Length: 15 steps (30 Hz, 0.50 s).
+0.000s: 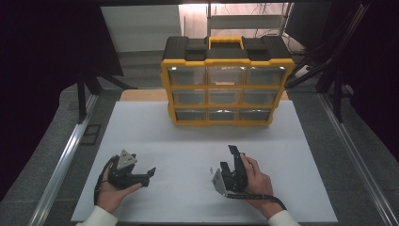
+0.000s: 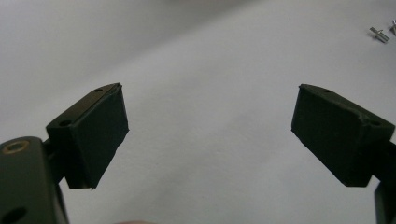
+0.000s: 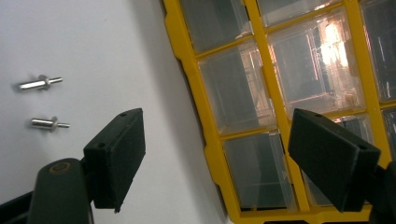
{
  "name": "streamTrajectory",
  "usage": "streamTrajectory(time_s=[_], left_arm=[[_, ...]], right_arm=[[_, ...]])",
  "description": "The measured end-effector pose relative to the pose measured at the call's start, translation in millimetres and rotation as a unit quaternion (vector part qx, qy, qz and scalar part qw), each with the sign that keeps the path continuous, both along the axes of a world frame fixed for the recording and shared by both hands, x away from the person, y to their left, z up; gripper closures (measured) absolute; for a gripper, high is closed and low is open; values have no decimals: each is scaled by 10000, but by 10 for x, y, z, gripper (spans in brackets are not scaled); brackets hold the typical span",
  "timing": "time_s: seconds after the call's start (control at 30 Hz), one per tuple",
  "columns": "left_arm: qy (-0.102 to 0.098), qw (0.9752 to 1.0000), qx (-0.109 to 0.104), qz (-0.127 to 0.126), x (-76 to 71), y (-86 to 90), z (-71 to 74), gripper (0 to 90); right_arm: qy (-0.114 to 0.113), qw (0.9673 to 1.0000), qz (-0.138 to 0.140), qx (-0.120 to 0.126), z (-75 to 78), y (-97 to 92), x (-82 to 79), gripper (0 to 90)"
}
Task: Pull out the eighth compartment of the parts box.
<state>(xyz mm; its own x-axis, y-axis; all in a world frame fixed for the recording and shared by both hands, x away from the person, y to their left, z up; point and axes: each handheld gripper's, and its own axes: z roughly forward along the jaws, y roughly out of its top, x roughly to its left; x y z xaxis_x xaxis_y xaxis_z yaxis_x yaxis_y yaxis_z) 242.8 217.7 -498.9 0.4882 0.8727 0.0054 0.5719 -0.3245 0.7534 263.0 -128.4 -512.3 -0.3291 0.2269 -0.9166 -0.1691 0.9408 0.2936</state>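
A yellow and black organizer case [image 1: 227, 60] with nine clear drawers stands upright at the far middle of the white table [image 1: 155, 127]; all drawers look shut. Two small metal pins [image 1: 210, 170] lie on the table just left of my right gripper [image 1: 229, 158], which is open, empty and aimed toward the case. In the right gripper view the two pins [image 3: 39, 84] lie left of the open right gripper [image 3: 217, 135], with the case drawers [image 3: 247, 88] ahead. My left gripper [image 1: 149, 175] rests near the front left, open and empty, pointing right. The left gripper [image 2: 210, 107] faces bare table, one pin [image 2: 379, 34] far off.
Metal rails [image 1: 66, 155] run along both table sides. Dark stands and a shelf [image 1: 244, 23] sit behind the table. Bare white surface lies between the grippers and the case.
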Motion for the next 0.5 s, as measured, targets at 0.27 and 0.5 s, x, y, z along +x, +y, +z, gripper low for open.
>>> streamTrajectory(time_s=[0.27,0.5], left_arm=[[3,10000,7,14,2,5,-3,113],[5,10000,17,3,5,2,-3,113]], right_arm=[[-5,10000,-68,53,18,5,76,191],[-37,9999,-105,85,48,7,143,193]])
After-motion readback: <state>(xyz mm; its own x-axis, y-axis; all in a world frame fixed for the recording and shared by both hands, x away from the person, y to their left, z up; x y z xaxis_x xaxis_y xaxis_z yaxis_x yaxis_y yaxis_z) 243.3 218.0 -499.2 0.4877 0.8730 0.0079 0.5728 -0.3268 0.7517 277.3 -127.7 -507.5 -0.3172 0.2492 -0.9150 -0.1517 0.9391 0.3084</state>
